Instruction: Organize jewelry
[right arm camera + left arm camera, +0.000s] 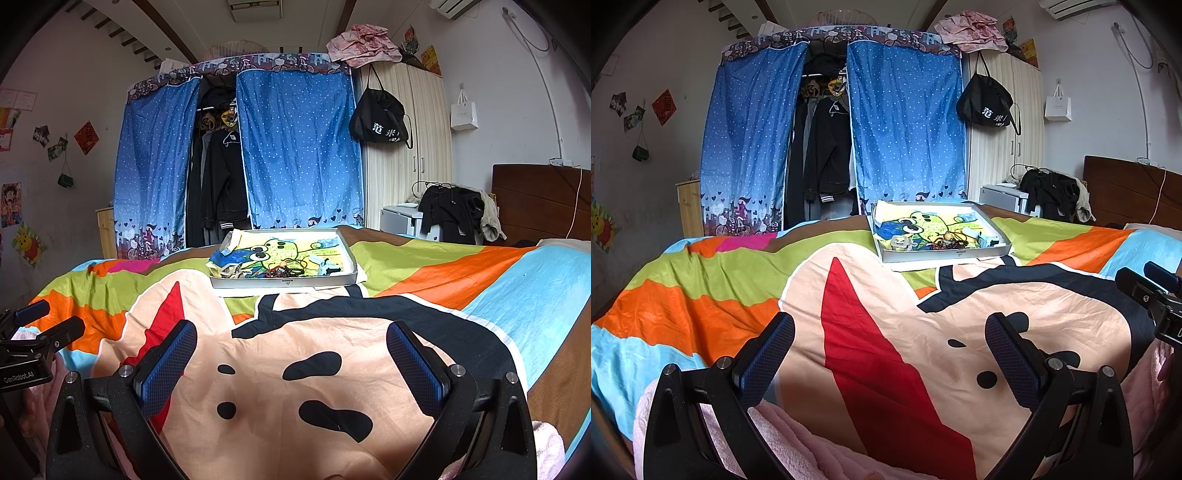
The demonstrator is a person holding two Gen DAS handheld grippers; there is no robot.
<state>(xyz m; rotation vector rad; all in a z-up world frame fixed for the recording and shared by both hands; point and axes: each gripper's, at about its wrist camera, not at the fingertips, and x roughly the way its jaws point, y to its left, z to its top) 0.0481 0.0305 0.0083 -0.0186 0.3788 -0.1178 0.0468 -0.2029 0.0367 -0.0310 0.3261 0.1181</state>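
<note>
A bedroom with a blue dotted curtain wardrobe (831,125); on the cartoon-print bedspread (886,332) a shallow grey tray (284,282) holds a tangle of beaded jewelry (282,272). Left gripper (890,354) and right gripper (291,363) hover near the bedspread, well short of the tray, jaws spread wide, empty

Home bedroom. Bed with cartoon-print bedspread (332,369) fills the 6 o'clock foreground; dark wooden headboard (546,199) at 3 o'clock. Fabric wardrobe with blue dotted curtains (295,147) at 12 o'clock, dark clothes hanging inside. White-striped cupboard (424,147) at 1 o'clock, black bag (380,118) hung on it. Posters and photos (48,144) on wall at 9 o'clock. Air conditioner (1071,7) top right.
</note>
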